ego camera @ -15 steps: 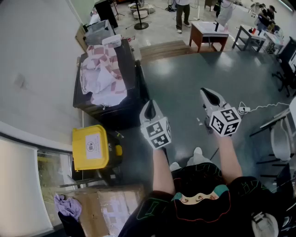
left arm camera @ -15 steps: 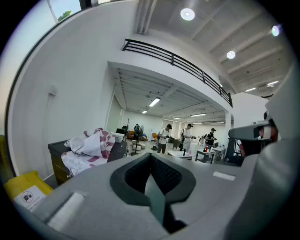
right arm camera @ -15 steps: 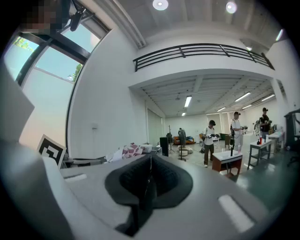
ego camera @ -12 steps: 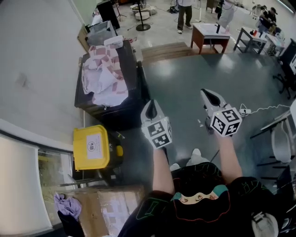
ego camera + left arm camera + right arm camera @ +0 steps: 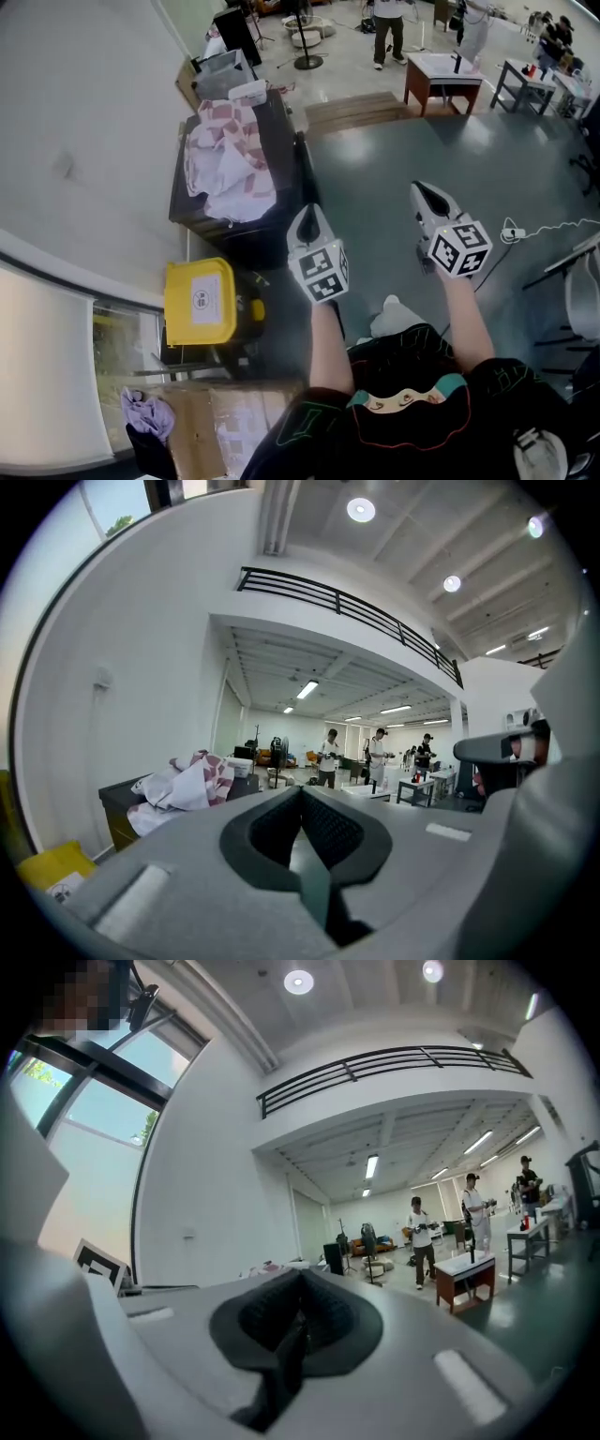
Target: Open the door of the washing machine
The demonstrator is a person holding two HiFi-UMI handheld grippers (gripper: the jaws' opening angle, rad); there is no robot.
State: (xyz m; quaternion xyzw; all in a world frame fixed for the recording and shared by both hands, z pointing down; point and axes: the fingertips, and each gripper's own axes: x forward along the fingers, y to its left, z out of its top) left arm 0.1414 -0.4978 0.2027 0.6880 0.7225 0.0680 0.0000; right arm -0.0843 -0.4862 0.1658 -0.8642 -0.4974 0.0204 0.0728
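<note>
The washing machine (image 5: pixel 246 236) is a dark, box-like unit against the white wall at upper left, with patterned cloths (image 5: pixel 230 159) heaped on its top. A dark panel (image 5: pixel 302 173) stands along its right side. My left gripper (image 5: pixel 305 217) hangs in the air just right of the machine's near corner, shut and empty. About a hand's width further right, my right gripper (image 5: pixel 427 195) is over the grey floor, also shut and empty. In the left gripper view the machine (image 5: pixel 120 810) and cloths (image 5: pixel 187 778) lie left of the closed jaws (image 5: pixel 300 801). The right gripper (image 5: pixel 300 1283) faces the open hall.
A yellow bin (image 5: pixel 199 302) and a cardboard box (image 5: pixel 225 422) sit near the wall below the machine. A wooden pallet (image 5: pixel 356 111), a brown table (image 5: pixel 445 75) and standing people (image 5: pixel 386 23) are further back. A white cable (image 5: pixel 525 230) lies on the floor at right.
The machine, yellow bin and floor have slid to the right and down in the head view. Both grippers keep their places in the picture and stay shut.
</note>
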